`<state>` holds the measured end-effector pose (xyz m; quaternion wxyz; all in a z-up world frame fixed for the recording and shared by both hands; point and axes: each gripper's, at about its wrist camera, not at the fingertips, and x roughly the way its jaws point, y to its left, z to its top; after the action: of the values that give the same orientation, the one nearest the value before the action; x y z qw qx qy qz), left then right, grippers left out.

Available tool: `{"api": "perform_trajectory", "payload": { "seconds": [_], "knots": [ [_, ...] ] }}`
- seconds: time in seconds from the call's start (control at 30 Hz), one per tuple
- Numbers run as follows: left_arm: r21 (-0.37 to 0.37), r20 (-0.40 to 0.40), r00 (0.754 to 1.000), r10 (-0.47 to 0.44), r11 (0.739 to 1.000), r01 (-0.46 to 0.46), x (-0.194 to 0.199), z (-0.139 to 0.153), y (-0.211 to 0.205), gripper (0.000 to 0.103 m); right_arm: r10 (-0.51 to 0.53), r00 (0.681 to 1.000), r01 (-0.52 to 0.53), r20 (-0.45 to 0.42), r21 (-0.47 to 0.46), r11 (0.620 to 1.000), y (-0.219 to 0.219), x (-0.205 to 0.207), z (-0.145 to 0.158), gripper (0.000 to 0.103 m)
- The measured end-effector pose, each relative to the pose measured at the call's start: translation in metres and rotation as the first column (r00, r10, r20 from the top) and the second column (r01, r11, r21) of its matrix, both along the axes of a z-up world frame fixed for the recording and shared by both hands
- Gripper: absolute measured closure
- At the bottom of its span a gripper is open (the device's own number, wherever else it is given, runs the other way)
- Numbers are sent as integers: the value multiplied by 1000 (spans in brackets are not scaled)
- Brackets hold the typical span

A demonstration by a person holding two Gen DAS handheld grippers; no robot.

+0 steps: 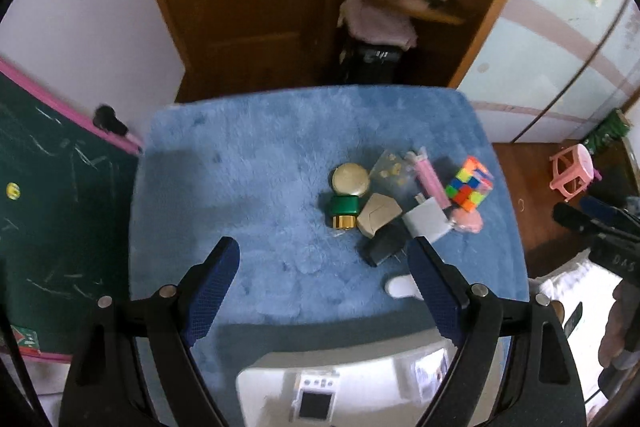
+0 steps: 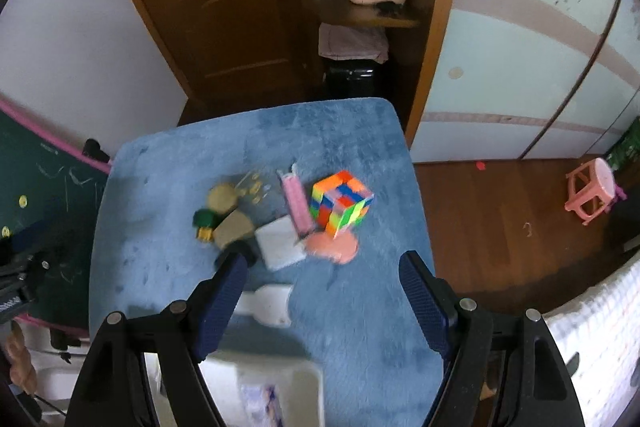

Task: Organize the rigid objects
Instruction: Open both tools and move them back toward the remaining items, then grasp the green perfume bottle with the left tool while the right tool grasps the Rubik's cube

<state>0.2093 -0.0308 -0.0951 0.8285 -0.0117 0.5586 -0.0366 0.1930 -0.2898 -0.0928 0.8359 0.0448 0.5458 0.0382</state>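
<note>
A pile of small objects lies on the blue fluffy mat (image 1: 256, 163): a colourful puzzle cube (image 1: 469, 188) (image 2: 341, 203), a pink syringe-like tube (image 1: 430, 179) (image 2: 296, 203), a white charger block (image 1: 427, 220) (image 2: 279, 243), a black plug (image 1: 385, 243), a beige box (image 1: 378, 215), a green and gold bottle (image 1: 344, 209) (image 2: 205, 221), a round gold lid (image 1: 351, 179) and a pink blob (image 2: 333, 245). My left gripper (image 1: 324, 259) is open and empty, near the pile's front. My right gripper (image 2: 324, 273) is open and empty, just in front of the cube.
A white box (image 1: 352, 383) (image 2: 264, 387) sits at the mat's near edge. A white flat piece (image 2: 272, 303) lies near it. A green chalkboard (image 1: 52, 211) stands at the left. Wooden floor with a pink stool (image 2: 592, 193) is to the right.
</note>
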Motion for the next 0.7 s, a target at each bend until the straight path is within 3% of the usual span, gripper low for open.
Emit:
{"api": "perform_trajectory", "payload": {
  "seconds": [0.27, 0.47, 0.7],
  "knots": [
    [-59, -174, 982, 77, 994, -88, 56, -81, -11, 15, 34, 996, -30, -78, 51, 998, -20, 75, -65, 24],
    [-69, -280, 953, 115, 988, -140, 75, -129, -17, 15, 131, 982, -124, -137, 56, 991, -13, 108, -116, 24],
    [-60, -309, 941, 138, 985, -164, 83, -155, -20, 15, 189, 964, -184, -187, 42, 982, -6, 117, -159, 24]
  ]
}}
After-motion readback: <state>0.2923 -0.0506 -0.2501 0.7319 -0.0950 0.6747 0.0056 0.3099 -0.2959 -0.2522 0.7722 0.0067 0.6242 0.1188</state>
